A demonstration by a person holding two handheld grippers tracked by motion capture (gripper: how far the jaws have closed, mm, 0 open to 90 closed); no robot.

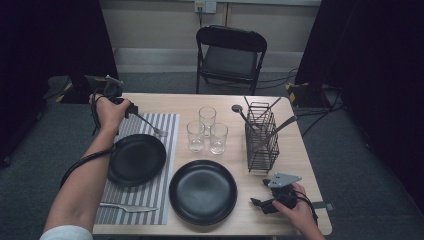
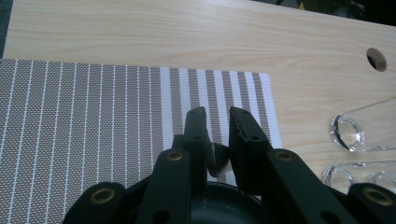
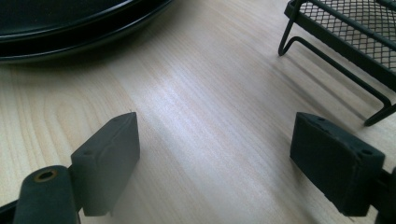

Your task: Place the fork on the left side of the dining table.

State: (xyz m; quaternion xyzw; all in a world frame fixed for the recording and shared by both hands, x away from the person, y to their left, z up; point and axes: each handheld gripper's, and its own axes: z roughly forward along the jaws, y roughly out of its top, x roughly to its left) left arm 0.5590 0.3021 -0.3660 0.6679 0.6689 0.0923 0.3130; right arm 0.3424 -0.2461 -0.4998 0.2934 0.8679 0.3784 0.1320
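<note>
Nearest the high camera, the person's left forearm reached up the table's left side, and the left gripper (image 1: pixel 131 109) at its far end held a fork (image 1: pixel 150 126) by the handle, the tines resting low on the striped placemat (image 1: pixel 165 150) just beyond the rim of the left black plate (image 1: pixel 136 159). In the left gripper view the two black jaws stood only narrowly apart, with the fork's metal handle (image 2: pixel 217 157) between them above the plate's edge; whether the pads pressed on it could not be told. A knife (image 1: pixel 127 207) lay on the near end of the same placemat. Beside the mat sat a second black plate (image 1: pixel 202 191), and behind it three drinking glasses (image 1: pixel 206 131) stood close together. A black wire caddy (image 1: pixel 261 137) with utensils stood to the right of the glasses. The right gripper (image 1: pixel 264 204) rested low on the wooden table (image 1: pixel 295 165) near its front right corner, jaws wide apart with nothing between them, pointing towards the second plate (image 3: pixel 84 25) with the caddy's foot (image 3: pixel 336 51) off to one side.
</note>
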